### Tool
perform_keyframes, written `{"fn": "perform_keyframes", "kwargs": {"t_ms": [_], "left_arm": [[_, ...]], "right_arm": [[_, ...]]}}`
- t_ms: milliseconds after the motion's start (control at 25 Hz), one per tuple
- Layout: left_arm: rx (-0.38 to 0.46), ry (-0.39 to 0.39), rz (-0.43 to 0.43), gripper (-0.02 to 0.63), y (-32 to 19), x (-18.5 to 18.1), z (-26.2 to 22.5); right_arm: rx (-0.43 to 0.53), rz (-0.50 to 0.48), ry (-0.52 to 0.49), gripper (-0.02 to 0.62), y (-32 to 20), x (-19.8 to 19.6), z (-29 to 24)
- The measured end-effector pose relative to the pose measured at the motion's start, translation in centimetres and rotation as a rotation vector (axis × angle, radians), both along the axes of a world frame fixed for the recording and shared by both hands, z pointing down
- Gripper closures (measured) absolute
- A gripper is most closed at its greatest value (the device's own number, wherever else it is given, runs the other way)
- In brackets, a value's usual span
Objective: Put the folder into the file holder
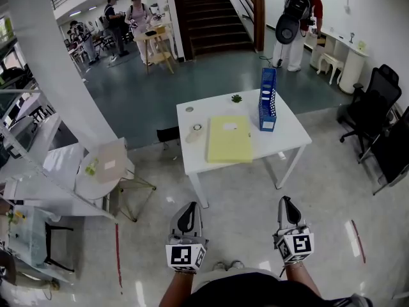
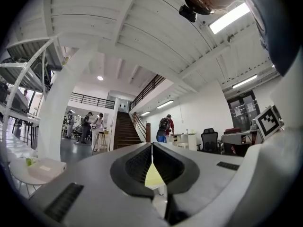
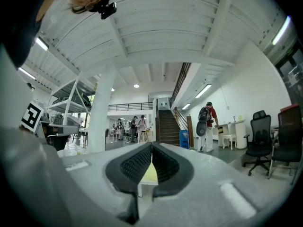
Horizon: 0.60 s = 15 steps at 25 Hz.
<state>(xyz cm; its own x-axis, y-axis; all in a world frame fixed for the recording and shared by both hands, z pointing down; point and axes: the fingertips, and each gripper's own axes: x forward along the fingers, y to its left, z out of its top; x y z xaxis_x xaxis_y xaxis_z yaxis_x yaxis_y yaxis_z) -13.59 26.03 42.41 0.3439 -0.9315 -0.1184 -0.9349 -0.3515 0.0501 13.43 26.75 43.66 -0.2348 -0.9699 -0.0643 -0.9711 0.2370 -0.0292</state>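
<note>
Both your hand-held grippers, L (image 1: 187,220) and R (image 1: 287,211), are clenched, empty. Yellow folder (image 1: 229,139) flat on tabletop (image 1: 291,133), blue file holder (image 1: 268,99) at its 2 o'clock.

The left gripper (image 1: 190,204) and right gripper (image 1: 285,199) each had a pale grey shell that narrowed to a rounded tip, with a black oval inset along the top. At the near end of each sat a cube (image 1: 186,255) with black-and-white square markers. Up close, black ribbed pads (image 2: 136,167) lined the smooth grey body, which carried dark ridged strips (image 2: 64,201). The person wore a dark top (image 1: 246,291) and light shoes (image 1: 228,266).
</note>
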Motion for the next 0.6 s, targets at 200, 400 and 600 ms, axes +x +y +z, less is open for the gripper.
{"fn": "perform_keyframes", "kwargs": {"t_ms": [200, 400, 600], "left_arm": [[-0.02, 0.023, 0.045, 0.358, -1.4, 1.4, 0.6], [-0.035, -0.009, 0.082, 0.048, -3.4, 3.3, 1.0], [0.013, -0.004, 0.033, 0.046, -6.5, 2.6, -0.9]], "right_arm": [[-0.001, -0.027, -0.002, 0.317, -1.5, 0.5, -0.1], [-0.011, -0.076, 0.019, 0.084, -3.5, 1.1, 0.0], [0.066, -0.052, 0.028, 0.033, -6.5, 3.0, -1.8]]}}
